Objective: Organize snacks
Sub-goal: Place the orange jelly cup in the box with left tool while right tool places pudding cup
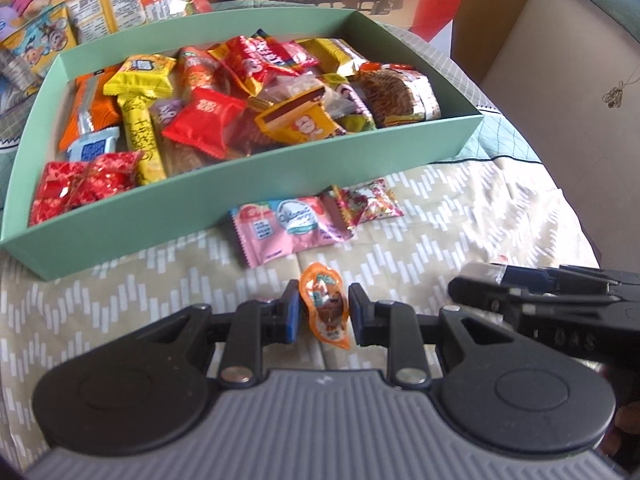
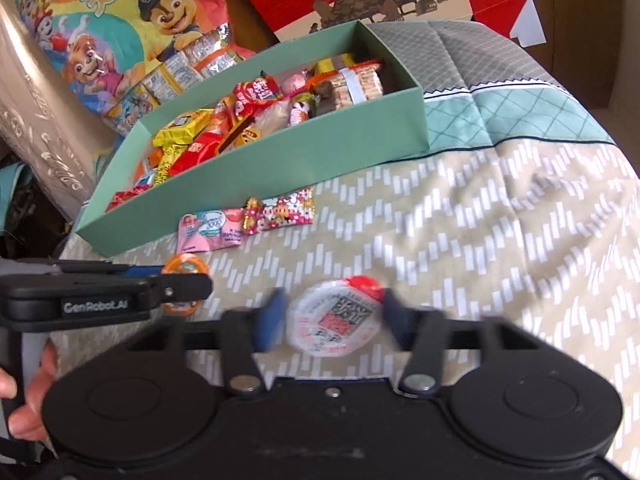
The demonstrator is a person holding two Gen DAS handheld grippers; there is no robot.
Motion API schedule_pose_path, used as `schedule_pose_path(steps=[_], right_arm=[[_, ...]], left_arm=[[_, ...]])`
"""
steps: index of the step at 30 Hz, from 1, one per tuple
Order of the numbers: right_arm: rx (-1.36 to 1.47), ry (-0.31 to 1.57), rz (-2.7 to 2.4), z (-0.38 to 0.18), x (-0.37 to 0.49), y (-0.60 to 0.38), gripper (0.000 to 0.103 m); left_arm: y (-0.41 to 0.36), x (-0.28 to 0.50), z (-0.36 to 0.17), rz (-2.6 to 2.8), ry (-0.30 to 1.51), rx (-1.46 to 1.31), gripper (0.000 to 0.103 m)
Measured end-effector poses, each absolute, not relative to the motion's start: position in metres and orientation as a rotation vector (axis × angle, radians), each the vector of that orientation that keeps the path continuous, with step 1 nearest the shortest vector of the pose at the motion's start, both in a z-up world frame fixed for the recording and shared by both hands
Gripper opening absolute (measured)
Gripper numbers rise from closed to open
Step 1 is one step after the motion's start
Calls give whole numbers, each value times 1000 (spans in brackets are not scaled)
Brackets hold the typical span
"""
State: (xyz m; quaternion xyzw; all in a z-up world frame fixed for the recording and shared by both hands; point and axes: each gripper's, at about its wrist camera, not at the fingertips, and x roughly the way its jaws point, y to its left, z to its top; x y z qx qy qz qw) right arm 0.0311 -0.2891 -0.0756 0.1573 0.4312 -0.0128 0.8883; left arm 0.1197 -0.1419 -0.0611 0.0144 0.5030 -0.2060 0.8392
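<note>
Both grippers are low over the patterned bedspread (image 2: 460, 220), side by side, just in front of the green box (image 1: 132, 236) that is heaped with wrapped snacks. The left gripper (image 1: 324, 312) has its blue pads either side of a small orange jelly cup (image 1: 326, 312); from its own camera the left pad sits against the cup and the right pad is right at its edge, so it reads as clamped on it, the cup standing tall and narrow between the fingers. From the right wrist view that same cup shows as an orange disc behind the left gripper's black finger. The right gripper (image 2: 334, 320) straddles a round white cup with a red-printed foil lid (image 2: 334, 320); its pads are blurred and a sliver of daylight shows on each side, so the jaws stand apart and are not pressing on it. Between the grippers and the box, a pink packet (image 1: 284, 228) lies flat on the bedspread, with a red floral packet (image 1: 366, 202) overlapping its right end, both right up against the box's near wall. A cartoon-printed bag (image 2: 132, 20) leans behind the box on the left.
</note>
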Motion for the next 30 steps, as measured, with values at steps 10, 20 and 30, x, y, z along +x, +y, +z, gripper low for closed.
schedule_pose_path(steps=[10, 20, 30], right_arm=[[303, 863, -33, -43, 39, -280, 42], [320, 753, -35, 10, 108, -284, 42], [365, 762, -54, 9, 211, -288, 42]], left_arm=[[-129, 120, -43, -448, 1031, -12, 25], [-112, 173, 6, -405, 935, -29, 25], [-90, 266, 9, -318, 962, -24, 25]])
